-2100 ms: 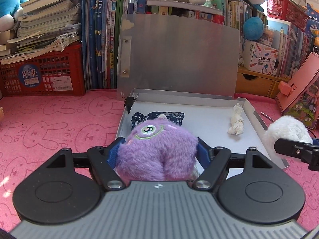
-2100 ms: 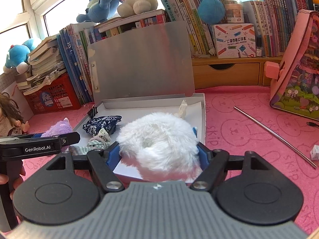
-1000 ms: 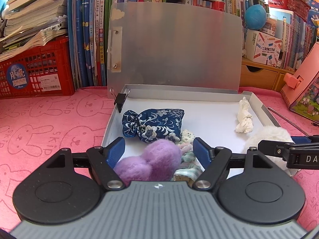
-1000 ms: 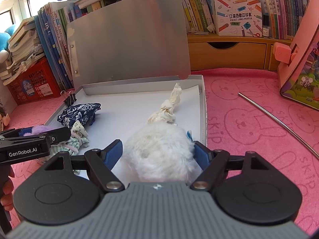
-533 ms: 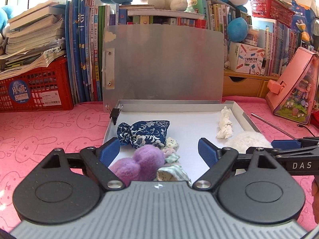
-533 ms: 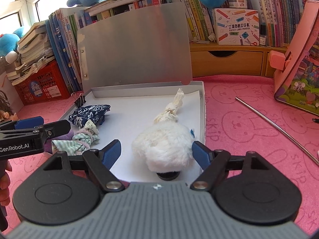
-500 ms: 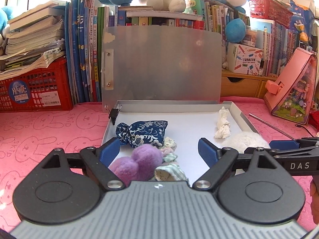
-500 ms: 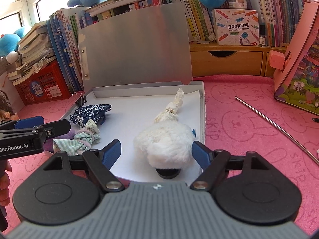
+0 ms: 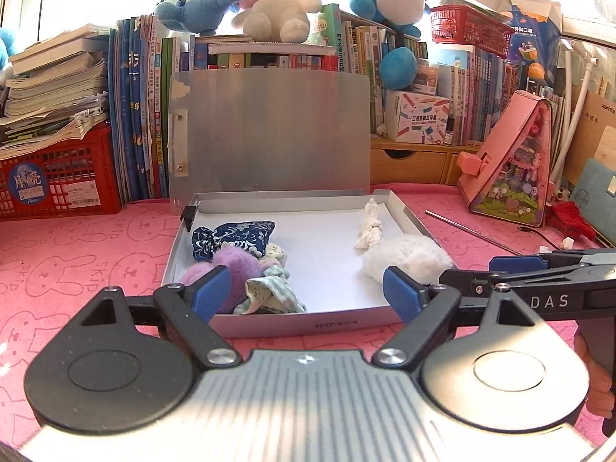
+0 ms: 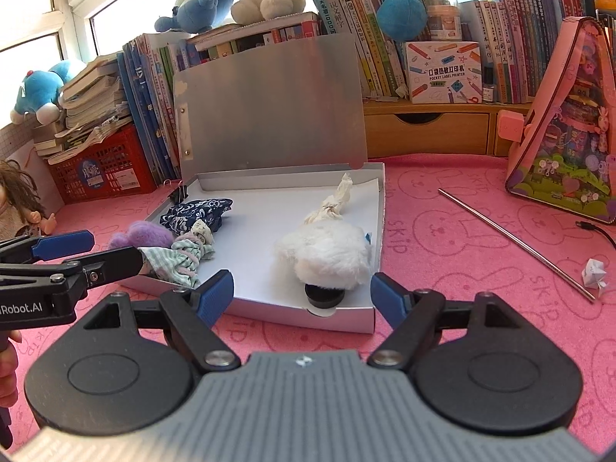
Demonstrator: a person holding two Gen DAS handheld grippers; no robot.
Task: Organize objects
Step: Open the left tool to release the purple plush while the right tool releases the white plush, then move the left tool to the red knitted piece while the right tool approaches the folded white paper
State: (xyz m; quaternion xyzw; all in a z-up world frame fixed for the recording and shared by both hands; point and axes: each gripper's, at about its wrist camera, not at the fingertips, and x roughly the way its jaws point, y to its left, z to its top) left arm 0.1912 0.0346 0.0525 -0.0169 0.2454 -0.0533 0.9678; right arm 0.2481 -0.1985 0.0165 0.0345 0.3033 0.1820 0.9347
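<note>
The purple plush toy point(image 9: 235, 265) is now lying in the near left corner of the open grey box point(image 9: 300, 321) on the pink worktop point(image 9: 77, 254), touching the blue patterned pouch point(image 9: 235, 236) and the striped cloth point(image 9: 269, 294), where two seconds ago the left gripper point(image 9: 306, 292) was clamping it. The white fluffy toy point(image 10: 327, 254), earlier squeezed by the right gripper point(image 10: 302, 292), is sitting near the box's right wall beside the twisted white cloth point(image 10: 335, 200). Both grippers are standing with fingers wide apart, holding nothing, pulled back to the box's near edge.
</note>
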